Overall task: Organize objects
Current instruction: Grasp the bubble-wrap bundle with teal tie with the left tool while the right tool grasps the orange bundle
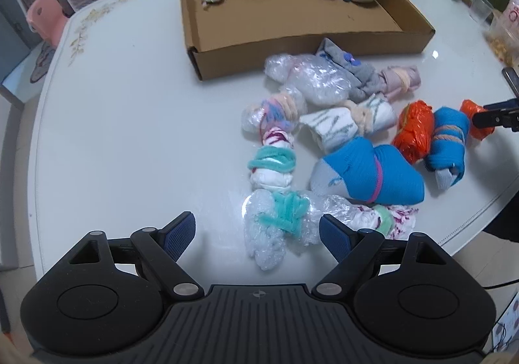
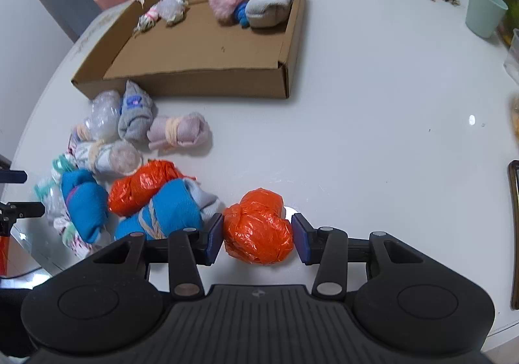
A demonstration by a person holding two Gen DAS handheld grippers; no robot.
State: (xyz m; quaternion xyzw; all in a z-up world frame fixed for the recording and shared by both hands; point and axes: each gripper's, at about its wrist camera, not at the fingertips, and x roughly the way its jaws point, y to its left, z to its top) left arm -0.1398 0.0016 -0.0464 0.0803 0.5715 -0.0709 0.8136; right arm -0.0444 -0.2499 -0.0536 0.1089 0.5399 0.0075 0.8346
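At the bottom centre, the right gripper [image 2: 258, 239] clamps the orange bundle [image 2: 258, 228], likely bound for the cardboard box [image 2: 207, 78] at upper left. The left gripper [image 1: 258, 232] hangs open over a clear-wrapped bundle [image 1: 275, 228], holding nothing.

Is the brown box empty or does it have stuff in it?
Not empty. The cardboard box is open on top, and four bundles lie along its far wall, including a fluffy pink one. Most of its floor is bare.

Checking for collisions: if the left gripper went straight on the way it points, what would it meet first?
Probably the clear plastic bundle tied with teal yarn, lying just ahead between the left gripper fingers; depth is uncertain.
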